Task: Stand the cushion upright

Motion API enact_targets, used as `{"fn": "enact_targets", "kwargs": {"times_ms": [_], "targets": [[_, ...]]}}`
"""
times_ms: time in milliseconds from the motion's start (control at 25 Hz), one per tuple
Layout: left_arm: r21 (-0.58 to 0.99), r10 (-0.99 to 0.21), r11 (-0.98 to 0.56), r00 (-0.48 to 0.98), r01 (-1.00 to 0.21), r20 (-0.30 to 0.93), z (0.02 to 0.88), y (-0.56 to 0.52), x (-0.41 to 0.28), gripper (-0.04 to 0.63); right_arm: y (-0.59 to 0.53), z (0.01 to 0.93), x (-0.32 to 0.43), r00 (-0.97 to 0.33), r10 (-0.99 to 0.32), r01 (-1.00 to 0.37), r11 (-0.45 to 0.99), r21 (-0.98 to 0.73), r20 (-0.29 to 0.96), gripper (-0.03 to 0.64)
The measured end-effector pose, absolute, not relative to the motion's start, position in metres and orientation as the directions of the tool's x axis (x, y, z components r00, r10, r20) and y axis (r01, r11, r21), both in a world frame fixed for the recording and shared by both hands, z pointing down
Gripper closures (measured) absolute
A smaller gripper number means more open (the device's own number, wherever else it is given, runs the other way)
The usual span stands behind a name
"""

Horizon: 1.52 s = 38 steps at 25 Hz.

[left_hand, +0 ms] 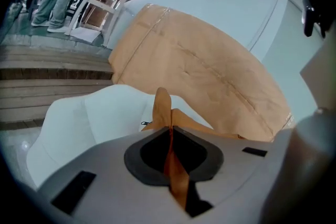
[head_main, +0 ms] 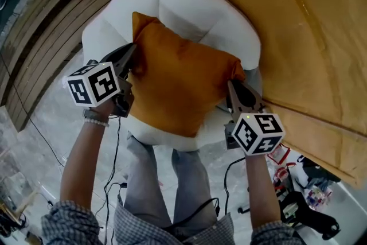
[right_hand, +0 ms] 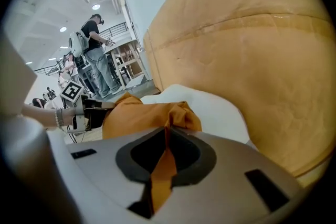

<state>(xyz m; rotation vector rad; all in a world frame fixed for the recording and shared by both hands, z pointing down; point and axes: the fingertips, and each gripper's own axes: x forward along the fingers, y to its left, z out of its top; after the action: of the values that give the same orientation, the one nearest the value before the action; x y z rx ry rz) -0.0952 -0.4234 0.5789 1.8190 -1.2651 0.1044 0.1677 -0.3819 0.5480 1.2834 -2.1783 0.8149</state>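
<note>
Orange cushion (head_main: 180, 89) is over the seat of the white armchair (head_main: 192, 6), in front of its backrest. My left gripper (head_main: 129, 60) is clamped on its left edge fabric; my right gripper (head_main: 233, 88) pinches its right corner.

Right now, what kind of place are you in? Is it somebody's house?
Probably a big indoor work hall, not a home. A standing person waits by wooden tables under ceiling lights, a large brown-paper-wrapped bulk stands beside the white padded armchair, and black cables trail on the floor.
</note>
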Motion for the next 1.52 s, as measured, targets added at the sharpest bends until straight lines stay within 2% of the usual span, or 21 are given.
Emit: {"fn": "enact_targets", "kwargs": {"times_ms": [360,680,920,1120,1360,1520], "targets": [[0.549,-0.762,-0.183,0.470,-0.816,0.445,0.535,-0.480,-0.086,0.569,-0.417,0.524,0.177,-0.460,-0.662,-0.887,0.373,-0.272,0.592,0.581],[0.475,-0.761,-0.203,0.443,-0.856,0.474,0.547,-0.504,-0.065,0.568,-0.445,0.549,0.198,-0.387,-0.693,-0.921,0.320,-0.222,0.608,0.581],[0.477,-0.765,-0.193,0.436,-0.857,0.474,0.552,-0.515,-0.052,0.566,-0.456,0.565,0.210,-0.373,-0.698,-0.927,0.309,-0.213,0.611,0.578],[0.487,-0.781,-0.161,0.412,-0.859,0.468,0.552,-0.521,-0.055,0.541,-0.463,0.569,0.208,-0.366,-0.707,-0.926,0.340,-0.163,0.605,0.557],[0.492,-0.793,-0.148,0.400,-0.858,0.459,0.541,-0.512,-0.070,0.529,-0.454,0.560,0.216,-0.349,-0.723,-0.937,0.293,-0.192,0.597,0.469],[0.438,-0.780,-0.200,0.413,-0.876,0.470,0.518,-0.487,-0.069,0.531,-0.448,0.538,0.223,-0.327,-0.734,-0.945,0.248,-0.213,0.595,0.472]]}}
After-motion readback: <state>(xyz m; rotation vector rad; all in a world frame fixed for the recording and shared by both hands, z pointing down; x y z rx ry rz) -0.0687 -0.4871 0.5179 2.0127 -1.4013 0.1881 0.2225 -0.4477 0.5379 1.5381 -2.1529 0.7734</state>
